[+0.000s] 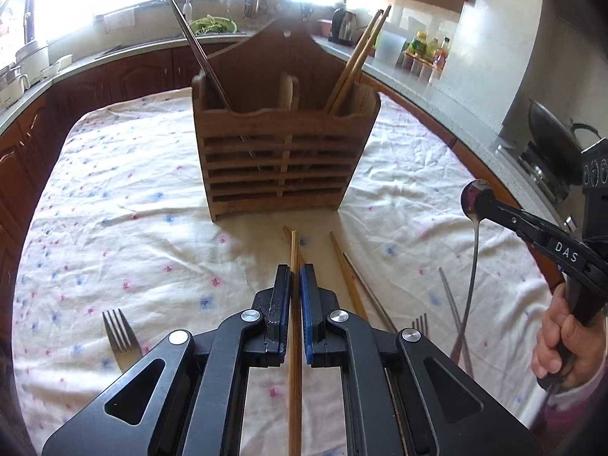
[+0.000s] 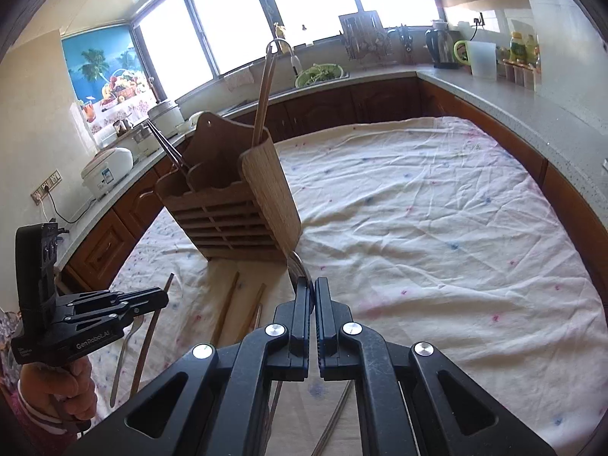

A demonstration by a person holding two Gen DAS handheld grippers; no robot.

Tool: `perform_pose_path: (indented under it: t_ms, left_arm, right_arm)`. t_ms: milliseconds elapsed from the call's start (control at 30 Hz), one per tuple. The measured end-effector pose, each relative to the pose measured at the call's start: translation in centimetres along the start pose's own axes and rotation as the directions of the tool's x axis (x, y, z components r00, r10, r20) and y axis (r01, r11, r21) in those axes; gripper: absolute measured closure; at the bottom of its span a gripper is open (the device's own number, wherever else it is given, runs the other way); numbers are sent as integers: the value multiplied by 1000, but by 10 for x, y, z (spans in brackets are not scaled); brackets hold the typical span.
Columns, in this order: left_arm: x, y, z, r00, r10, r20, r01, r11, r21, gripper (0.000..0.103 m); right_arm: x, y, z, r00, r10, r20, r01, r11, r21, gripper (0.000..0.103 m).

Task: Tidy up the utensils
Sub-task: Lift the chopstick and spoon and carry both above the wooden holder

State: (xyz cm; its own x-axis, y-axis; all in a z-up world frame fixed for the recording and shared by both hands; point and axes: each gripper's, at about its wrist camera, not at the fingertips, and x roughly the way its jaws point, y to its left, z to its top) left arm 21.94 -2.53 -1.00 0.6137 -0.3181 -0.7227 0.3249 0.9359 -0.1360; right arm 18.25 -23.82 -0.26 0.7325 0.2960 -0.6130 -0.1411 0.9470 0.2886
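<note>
Clamped between the closed pads of the left tool, at the bottom centre of the left wrist view, is a wooden chopstick that runs lengthways along the tool and pokes out ahead of the tips. At the right edge of that view the right tool is shut on the neck of a metal spoon, whose handle hangs down over the cloth.

Upper centre stands the wooden utensil holder on the cloth-covered tabletop, with metal chopsticks leaning in its left compartment and a wooden pair in its right. Loose on the cloth remain another wooden chopstick, a metal chopstick beside it, and a fork at lower left.

My judgement of the risks: the chopstick is held only by a narrow pinch along its length, so it could swivel or slide out when tipped toward a slot. The spoon, gripped near its bowl with the long handle dangling, may swing and strike the holder's rim or miss the opening. With both tools close together near the holder, they could also knock each other or nudge the light holder over
</note>
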Motion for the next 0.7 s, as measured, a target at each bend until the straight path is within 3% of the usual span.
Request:
perform_pose_path:
  t_ms: [400,700]
  left_arm:
    - [-86,6,6,982,-25,188,32,999,-35,98]
    - [-110,11,13,964,-21,264,36,998,-52,98]
  right_arm:
    - [-56,28,20,982,-30,189,41,998,-53,101]
    - [-60,47,29,966,-32,255,58,994,-91,101]
